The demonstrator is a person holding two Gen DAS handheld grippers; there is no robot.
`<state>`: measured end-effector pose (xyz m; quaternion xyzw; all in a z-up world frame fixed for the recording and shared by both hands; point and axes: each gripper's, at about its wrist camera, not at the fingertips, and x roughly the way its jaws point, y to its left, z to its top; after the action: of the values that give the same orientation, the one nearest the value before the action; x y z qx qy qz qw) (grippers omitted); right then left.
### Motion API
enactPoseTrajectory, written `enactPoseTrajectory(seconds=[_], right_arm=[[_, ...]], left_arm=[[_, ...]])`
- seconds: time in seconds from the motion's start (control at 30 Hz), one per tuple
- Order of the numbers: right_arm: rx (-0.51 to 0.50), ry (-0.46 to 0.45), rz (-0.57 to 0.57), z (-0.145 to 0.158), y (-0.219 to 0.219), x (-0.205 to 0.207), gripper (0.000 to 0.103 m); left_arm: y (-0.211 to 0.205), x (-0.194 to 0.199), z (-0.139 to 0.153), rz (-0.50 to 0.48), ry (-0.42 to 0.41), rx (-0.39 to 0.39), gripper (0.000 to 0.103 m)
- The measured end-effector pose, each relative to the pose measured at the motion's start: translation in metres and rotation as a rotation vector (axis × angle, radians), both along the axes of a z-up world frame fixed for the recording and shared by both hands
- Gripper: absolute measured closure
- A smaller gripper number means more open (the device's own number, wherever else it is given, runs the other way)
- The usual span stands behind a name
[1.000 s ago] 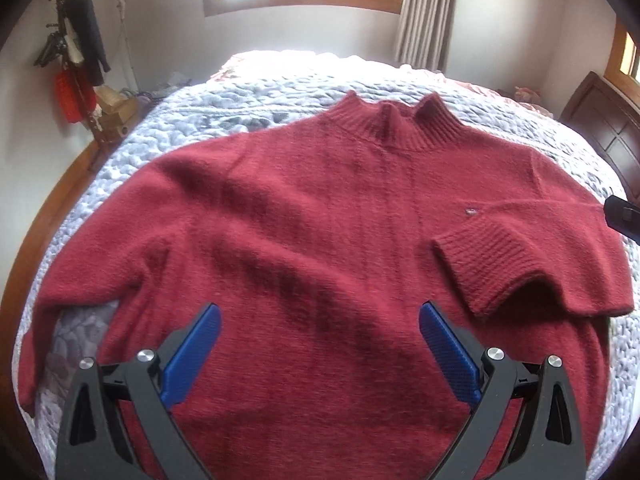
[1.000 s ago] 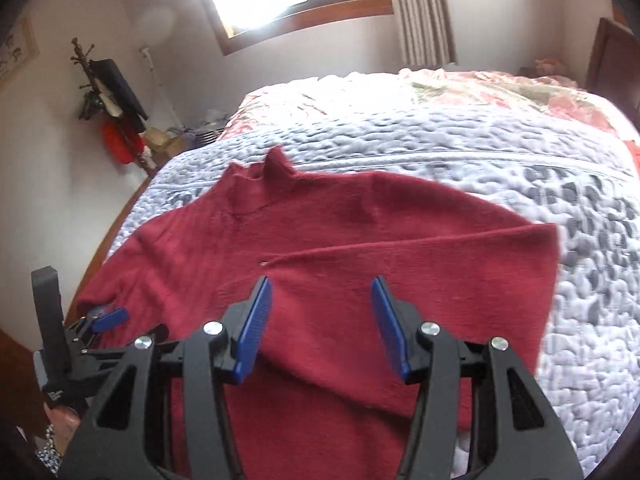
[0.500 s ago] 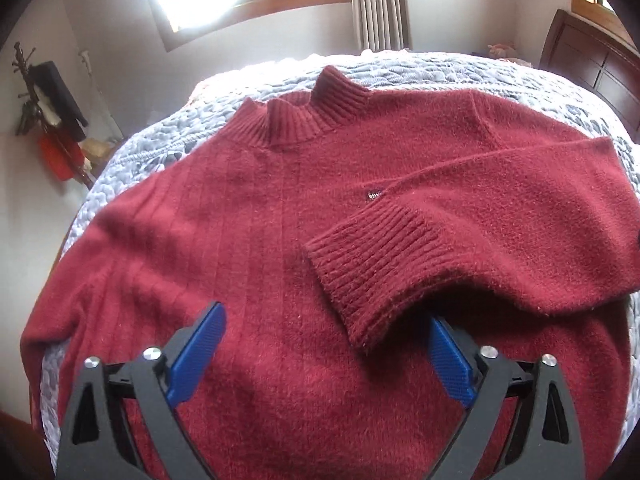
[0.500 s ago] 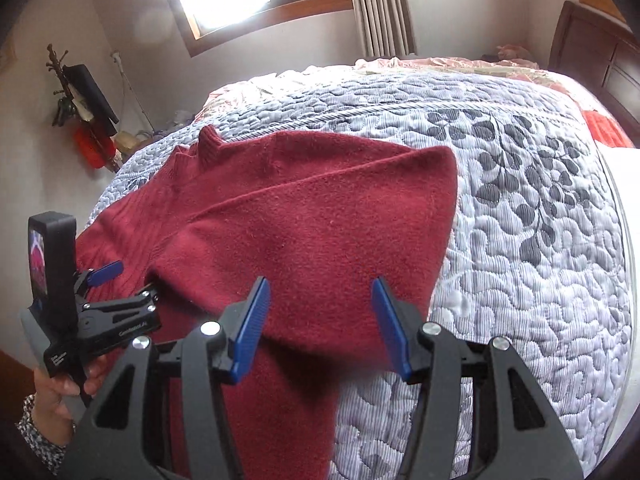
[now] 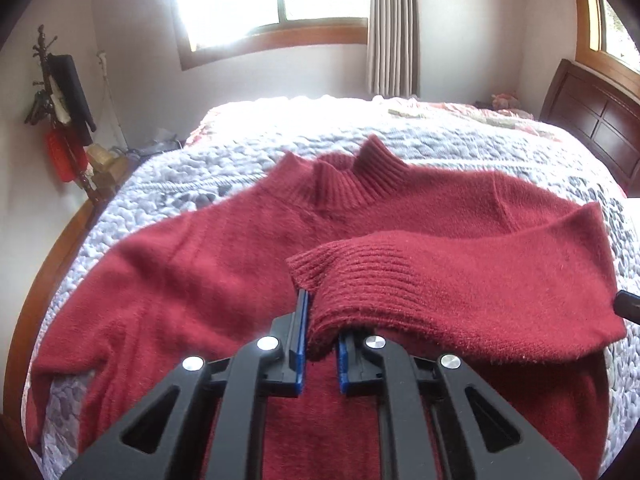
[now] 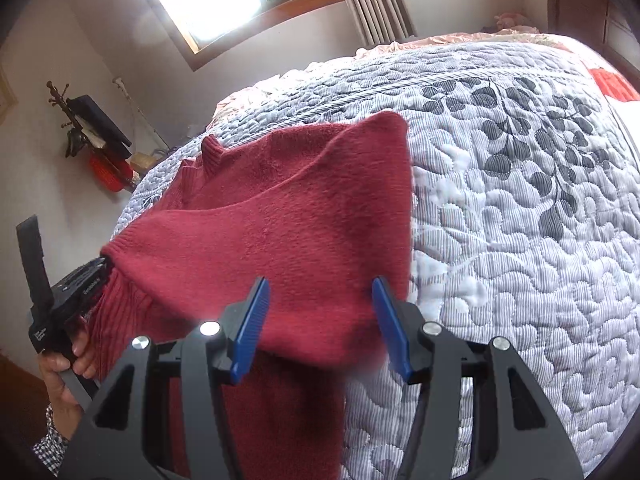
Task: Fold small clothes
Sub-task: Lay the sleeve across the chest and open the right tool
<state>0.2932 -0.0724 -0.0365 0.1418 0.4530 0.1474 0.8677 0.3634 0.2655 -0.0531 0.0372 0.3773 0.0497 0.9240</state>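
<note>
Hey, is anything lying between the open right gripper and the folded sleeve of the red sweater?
Nothing visible. The right gripper hovers open just over the folded sleeve of the red knit sweater; only quilted bedspread lies beside it.

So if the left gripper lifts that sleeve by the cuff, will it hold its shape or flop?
Probably flop: the sleeve already sags over the left gripper, which pinches the ribbed cuff. It looks thick and fuzzy, so it should not slip easily. The rest of the sweater lies on the quilt and may drag along.
</note>
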Motion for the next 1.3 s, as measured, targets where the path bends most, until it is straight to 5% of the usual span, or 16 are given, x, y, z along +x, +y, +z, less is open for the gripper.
enactPoseTrajectory(seconds=[0.2, 0.5, 0.57, 0.67, 0.83, 1.0, 1.3], right_arm=[[0.051, 0.048, 0.021, -0.012, 0.009, 0.011, 0.04], [0.128, 0.129, 0.07, -0.034, 0.027, 0.037, 0.037], [0.092, 0.119, 0.075, -0.035, 0.03, 0.037, 0.06], [0.072, 0.125, 0.078, -0.039, 0.024, 0.033, 0.079], [0.101, 0.151, 0.025, -0.037, 0.013, 0.031, 0.082], [-0.014, 0.134, 0.037, -0.032, 0.029, 0.029, 0.082], [0.029, 0.194, 0.026, -0.049, 0.024, 0.037, 0.08]], left_arm=[[0.048, 0.001, 0.005, 0.094, -0.036, 0.066, 0.091], [0.094, 0.008, -0.046, 0.182, 0.07, 0.093, 0.084], [0.106, 0.006, -0.052, 0.214, 0.089, 0.093, 0.079], [0.129, -0.005, -0.048, 0.218, 0.084, -0.008, 0.072], [0.145, -0.025, -0.025, 0.247, 0.044, -0.05, 0.058], [0.137, -0.024, -0.007, 0.175, 0.038, -0.149, 0.049], [0.104, 0.018, -0.068, 0.147, 0.222, -0.107, 0.043]])
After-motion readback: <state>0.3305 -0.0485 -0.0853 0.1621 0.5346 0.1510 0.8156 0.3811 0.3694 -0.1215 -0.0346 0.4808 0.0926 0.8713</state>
